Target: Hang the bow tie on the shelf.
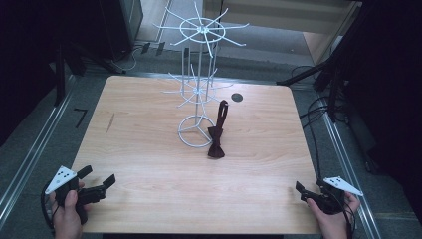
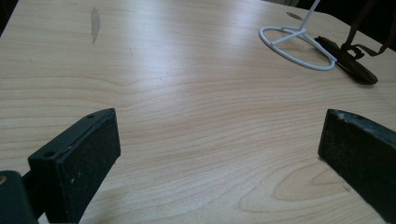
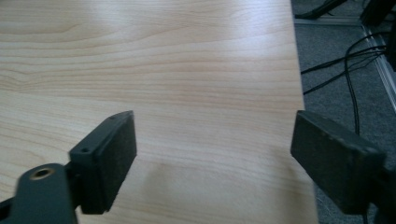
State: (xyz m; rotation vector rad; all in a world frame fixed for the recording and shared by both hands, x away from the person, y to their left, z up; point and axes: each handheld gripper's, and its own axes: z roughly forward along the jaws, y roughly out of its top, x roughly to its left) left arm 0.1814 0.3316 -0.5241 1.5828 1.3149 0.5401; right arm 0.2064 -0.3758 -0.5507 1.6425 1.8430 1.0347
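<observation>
Nothing begun — left gripper point(image 1: 97, 178) and right gripper point(image 1: 309, 190) spread wide, empty, at near corners; bow tie point(image 1: 216, 143) untouched mid-table beside rack point(image 1: 199, 82).

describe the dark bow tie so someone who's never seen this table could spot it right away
Start at the wooden table and find the tall white wire rack standing near its middle. At the right side of the rack's ring base lies the bow tie, its strap rising up. It is the one dark, soft thing there, maroon-brown against pale wood and white wire.

No readable text or label anywhere, though the dim surroundings may hide some.
</observation>
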